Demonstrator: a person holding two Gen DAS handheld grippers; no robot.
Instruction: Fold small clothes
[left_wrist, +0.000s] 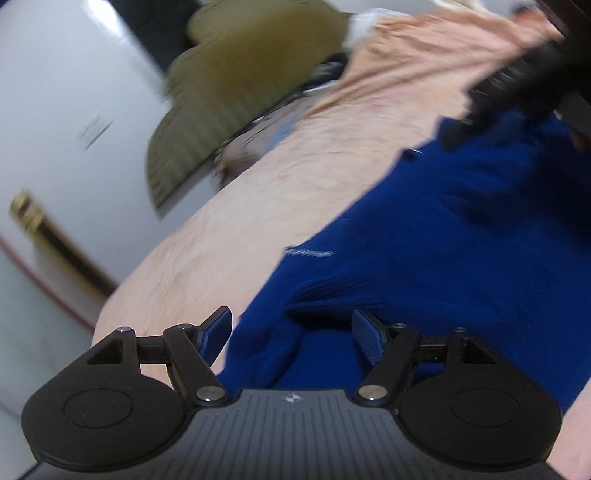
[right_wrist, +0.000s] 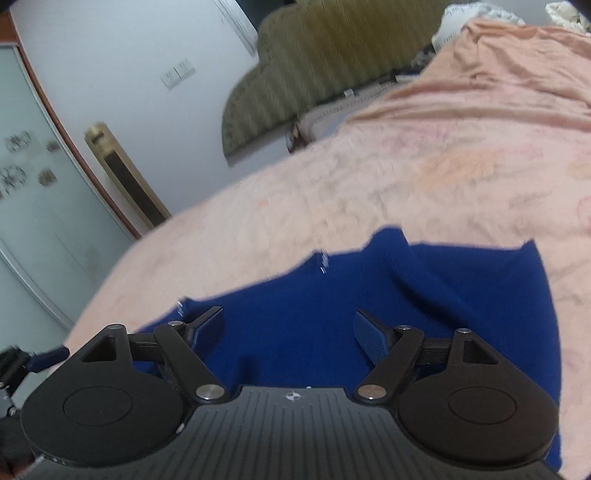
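A dark blue knit garment (left_wrist: 443, 240) lies spread on a peach bedsheet (left_wrist: 258, 184); it also shows in the right wrist view (right_wrist: 369, 295). My left gripper (left_wrist: 291, 332) is open just above the garment's near edge, with blue cloth bunched between its fingers. My right gripper (right_wrist: 288, 328) is open over the garment's near part, nothing clamped. The right gripper shows blurred at the top right of the left wrist view (left_wrist: 517, 88), over the garment's far side. The left gripper's edge shows at the far left of the right wrist view (right_wrist: 14, 365).
An olive padded headboard (right_wrist: 332, 66) stands behind the bed (right_wrist: 443, 166). White walls (left_wrist: 55, 92), a gold-framed panel (right_wrist: 125, 177) and a glass door (right_wrist: 29, 184) lie to the left. Pale bedding (right_wrist: 472, 18) is heaped at the far end.
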